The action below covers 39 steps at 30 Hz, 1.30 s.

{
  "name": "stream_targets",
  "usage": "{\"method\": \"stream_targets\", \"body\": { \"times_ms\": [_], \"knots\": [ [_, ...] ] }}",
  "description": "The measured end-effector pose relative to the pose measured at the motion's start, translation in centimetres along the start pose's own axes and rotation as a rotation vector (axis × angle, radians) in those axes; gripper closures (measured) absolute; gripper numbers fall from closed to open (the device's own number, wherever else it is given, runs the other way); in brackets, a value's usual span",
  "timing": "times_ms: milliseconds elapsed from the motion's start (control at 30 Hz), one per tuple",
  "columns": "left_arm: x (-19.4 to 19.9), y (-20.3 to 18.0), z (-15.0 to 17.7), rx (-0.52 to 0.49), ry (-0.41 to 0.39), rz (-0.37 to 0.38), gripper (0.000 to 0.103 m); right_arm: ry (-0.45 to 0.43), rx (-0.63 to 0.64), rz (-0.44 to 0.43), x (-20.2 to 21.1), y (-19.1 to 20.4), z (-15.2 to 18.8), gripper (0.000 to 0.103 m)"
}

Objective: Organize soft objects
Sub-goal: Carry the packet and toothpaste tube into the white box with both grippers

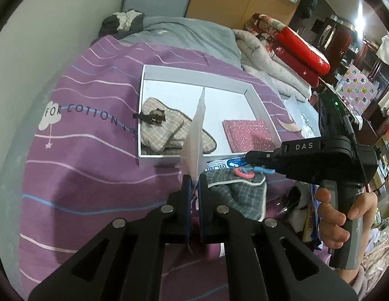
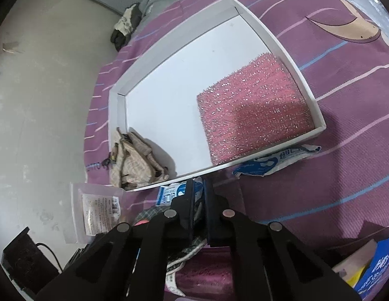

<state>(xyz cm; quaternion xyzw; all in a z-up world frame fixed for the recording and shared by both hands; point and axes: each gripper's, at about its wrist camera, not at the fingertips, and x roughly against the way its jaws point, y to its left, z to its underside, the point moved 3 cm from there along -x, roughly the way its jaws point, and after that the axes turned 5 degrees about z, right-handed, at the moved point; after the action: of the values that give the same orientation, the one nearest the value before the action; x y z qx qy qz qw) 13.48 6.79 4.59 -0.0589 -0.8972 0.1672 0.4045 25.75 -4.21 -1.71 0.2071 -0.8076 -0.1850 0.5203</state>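
Note:
A white tray (image 1: 194,76) lies on a purple striped bedcover and holds a beige plaid mitt (image 1: 164,130) and a pink glittery sponge (image 1: 249,134). My left gripper (image 1: 194,178) is shut on a clear plastic bag (image 1: 194,148), held edge-on above the tray's near rim. My right gripper (image 1: 254,169) reaches over a grey plaid cloth (image 1: 234,195) with a pink clip (image 1: 244,173). In the right wrist view the right gripper (image 2: 199,183) is nearly closed on a blue-white packet (image 2: 174,192) at the tray's (image 2: 282,42) near edge; the sponge (image 2: 254,100), mitt (image 2: 134,160) and bag (image 2: 96,213) show.
A second blue-white packet (image 2: 274,161) lies by the tray's corner. Folded red and white quilts (image 1: 289,50) are piled at the far right. A dark cloth bundle (image 1: 121,22) lies by the wall. Cluttered shelves (image 1: 365,90) stand on the right.

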Motion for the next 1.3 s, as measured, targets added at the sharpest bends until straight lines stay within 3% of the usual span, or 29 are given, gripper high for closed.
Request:
{"method": "stream_targets", "body": {
  "times_ms": [433,733,1033,1167,1300],
  "knots": [
    [0.4,-0.5,-1.7,0.004,-0.025,0.022,0.097,-0.067,-0.017,-0.057,3.5,0.2,0.1,0.099],
    [-1.3,-2.7,-4.9,-0.073,-0.002,0.006,0.097,-0.155,-0.034,-0.058,6.2,-1.1,-1.9,0.099],
    [-4.8,-4.4,-7.1,-0.051,0.068,0.139,0.097,-0.223,-0.105,-0.144,7.2,-3.5,-3.8,0.099],
    [-7.4,-4.1,-6.9,0.005,0.154,0.228,0.097,-0.270,-0.144,-0.177,7.8,-4.3,-4.2,0.099],
    [-10.2,-3.0,-6.7,0.063,0.233,0.226,0.097,-0.293,-0.156,-0.190,8.1,-4.7,-4.3,0.099]
  ]
}}
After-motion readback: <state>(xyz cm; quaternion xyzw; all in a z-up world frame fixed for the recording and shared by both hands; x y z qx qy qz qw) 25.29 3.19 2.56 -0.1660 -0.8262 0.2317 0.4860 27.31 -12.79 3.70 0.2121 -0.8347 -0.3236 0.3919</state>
